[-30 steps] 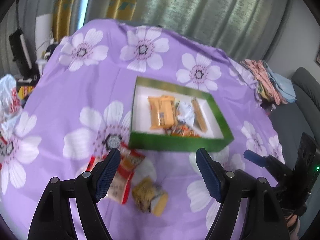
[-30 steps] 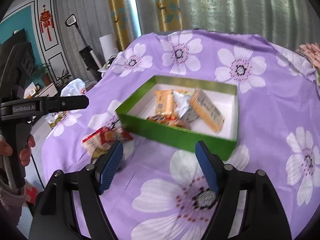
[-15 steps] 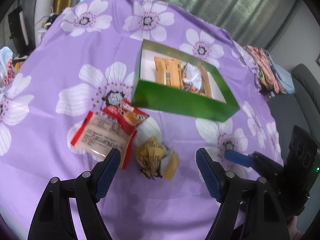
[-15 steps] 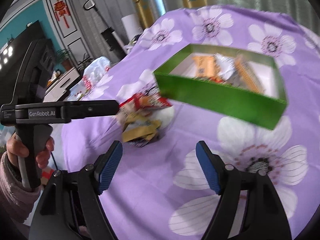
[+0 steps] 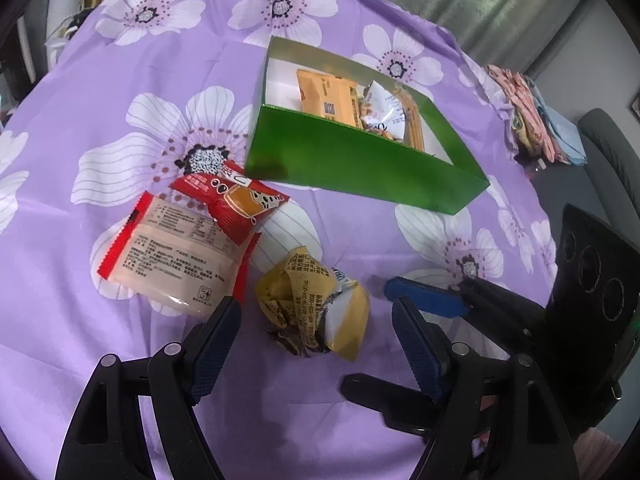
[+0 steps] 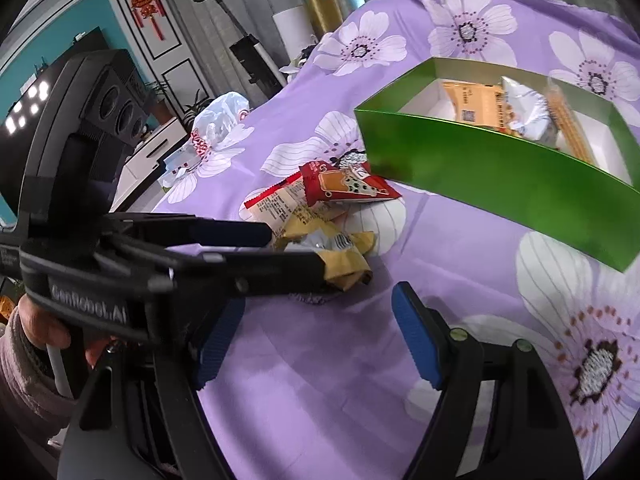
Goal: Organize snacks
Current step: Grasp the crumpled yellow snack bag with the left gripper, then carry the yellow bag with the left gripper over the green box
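I see my left gripper with black plastic arms, blue ribbed pads and small silver screws at the joints; the right gripper is built the same, with screws that look yellowish; the left one's black housing carries white letters and three round recesses on its side; my left hand wears a pinkish knitted sleeve.

Bright, even daylight; strong fisheye warp.
Corners vignette black; soft shadows lie beneath the glossy green cardboard box; window glow at twelve o'clock.
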The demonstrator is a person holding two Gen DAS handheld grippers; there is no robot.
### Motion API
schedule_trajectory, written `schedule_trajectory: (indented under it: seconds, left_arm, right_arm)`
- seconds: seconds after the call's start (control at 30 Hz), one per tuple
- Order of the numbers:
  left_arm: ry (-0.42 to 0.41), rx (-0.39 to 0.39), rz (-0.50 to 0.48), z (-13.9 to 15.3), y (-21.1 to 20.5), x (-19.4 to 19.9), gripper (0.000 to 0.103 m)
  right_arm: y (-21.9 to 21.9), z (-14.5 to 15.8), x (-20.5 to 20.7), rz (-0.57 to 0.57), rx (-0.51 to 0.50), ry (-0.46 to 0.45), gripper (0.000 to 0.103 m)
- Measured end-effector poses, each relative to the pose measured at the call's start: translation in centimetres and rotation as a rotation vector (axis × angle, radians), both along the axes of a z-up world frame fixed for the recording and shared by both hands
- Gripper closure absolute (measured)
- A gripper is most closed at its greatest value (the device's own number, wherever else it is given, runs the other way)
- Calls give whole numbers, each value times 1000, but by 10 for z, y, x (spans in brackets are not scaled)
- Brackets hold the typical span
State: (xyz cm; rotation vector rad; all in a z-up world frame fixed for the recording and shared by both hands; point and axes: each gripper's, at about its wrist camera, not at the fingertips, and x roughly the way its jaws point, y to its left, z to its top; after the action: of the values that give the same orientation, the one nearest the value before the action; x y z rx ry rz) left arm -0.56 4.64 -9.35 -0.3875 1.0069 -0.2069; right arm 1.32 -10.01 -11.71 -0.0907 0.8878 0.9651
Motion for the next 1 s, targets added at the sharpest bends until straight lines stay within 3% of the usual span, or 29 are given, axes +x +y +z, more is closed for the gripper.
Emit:
schedule_trajectory:
  seconds: [0.23, 0.3, 0.37, 0.53, 0.67, 1.0]
  left_arm:
    - [21, -25, -6, -11, 4, 7, 26]
    - [26, -31, -2, -13, 6, 7, 33]
    - [30, -33, 6, -15, 10, 7, 38]
    - [25, -47, 8, -16, 13, 7, 44]
    - [16, -50, 4, -14, 11, 6, 49]
    - [-58, -34, -26, 15, 0, -1, 49]
  right_arm:
    - [19, -11, 11, 32, -4, 25, 26]
    - [23, -13, 12, 46, -1, 30, 28]
    - [25, -14, 12, 51, 0, 28, 40]
    - [26, -18, 15, 57, -11, 49, 53]
    - [29, -17, 14, 54, -24, 39, 56]
    - [20, 8, 4, 32, -7, -28, 58]
